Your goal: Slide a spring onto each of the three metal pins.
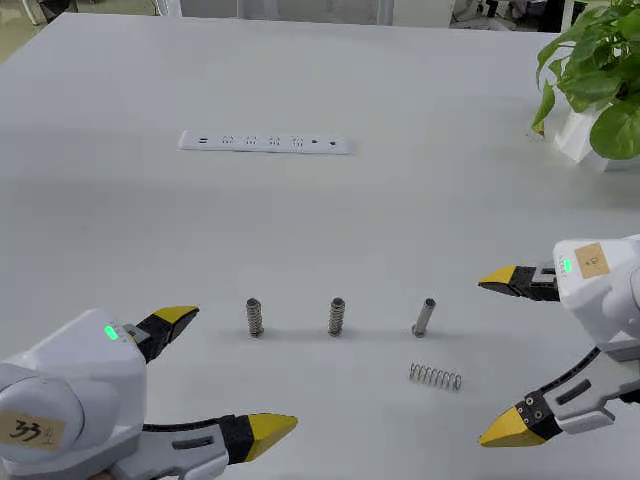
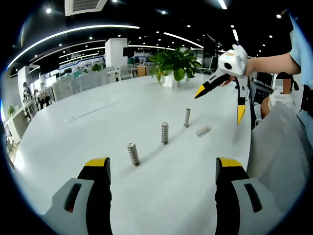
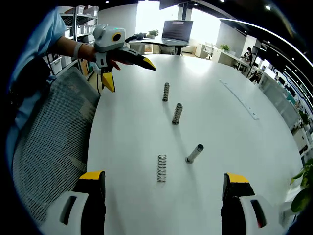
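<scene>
While both sets of jaws stand wide apart and empty, the left claw (image 1: 225, 372) hovers at the near left of the white table (image 1: 120, 220) and the right claw (image 1: 503, 352) at the near right, tips turned inward. Between them, the left pin (image 1: 255, 317) and middle pin (image 1: 337, 316) each carry a spring. The right pin (image 1: 424, 317) is bare, with a loose spring (image 1: 435, 377) lying just before it. Farther back lie a power strip (image 1: 265, 142) and a potted plant (image 1: 595, 70).
</scene>
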A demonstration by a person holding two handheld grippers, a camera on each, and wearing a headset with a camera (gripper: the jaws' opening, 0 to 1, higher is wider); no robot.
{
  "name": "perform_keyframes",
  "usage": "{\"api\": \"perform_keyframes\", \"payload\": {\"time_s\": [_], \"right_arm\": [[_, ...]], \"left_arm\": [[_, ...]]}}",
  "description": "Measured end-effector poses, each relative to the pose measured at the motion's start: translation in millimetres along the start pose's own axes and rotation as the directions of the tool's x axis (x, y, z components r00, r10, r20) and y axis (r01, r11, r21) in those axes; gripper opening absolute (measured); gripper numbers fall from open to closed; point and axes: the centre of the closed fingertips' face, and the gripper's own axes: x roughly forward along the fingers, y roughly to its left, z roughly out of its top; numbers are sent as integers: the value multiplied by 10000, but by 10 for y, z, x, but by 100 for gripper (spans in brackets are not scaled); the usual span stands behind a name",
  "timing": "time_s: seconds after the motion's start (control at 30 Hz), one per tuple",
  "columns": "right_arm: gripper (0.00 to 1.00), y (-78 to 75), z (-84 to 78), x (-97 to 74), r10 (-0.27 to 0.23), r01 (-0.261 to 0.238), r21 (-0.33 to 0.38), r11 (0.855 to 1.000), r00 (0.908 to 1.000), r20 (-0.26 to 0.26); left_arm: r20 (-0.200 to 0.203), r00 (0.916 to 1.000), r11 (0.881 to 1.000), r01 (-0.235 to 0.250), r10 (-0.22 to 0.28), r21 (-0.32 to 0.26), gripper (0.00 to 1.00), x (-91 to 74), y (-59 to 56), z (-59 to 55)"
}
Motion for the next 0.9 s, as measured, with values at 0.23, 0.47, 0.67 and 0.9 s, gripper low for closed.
{"api": "perform_keyframes", "payload": {"time_s": [0.23,0.47,0.67,0.9], "right_arm": [[99,66,-73,-100,-496,458,793,9958,9977,464],[99,168,-152,-184,-883,769,1523,9853,9937,694],[99,209,-239,-238,-1197,1021,2021,9740,9898,766],[99,251,-323,-285,-1523,1262,2487,9603,9844,885]], "left_arm": [[-105,9999,10000,64,-63,34,87,12,0,-19],[-255,9995,9997,195,-191,168,87,28,-13,-31],[-349,9989,9990,337,-327,291,87,32,-31,-29],[-513,9963,9956,721,-691,598,87,42,-106,5]]}}
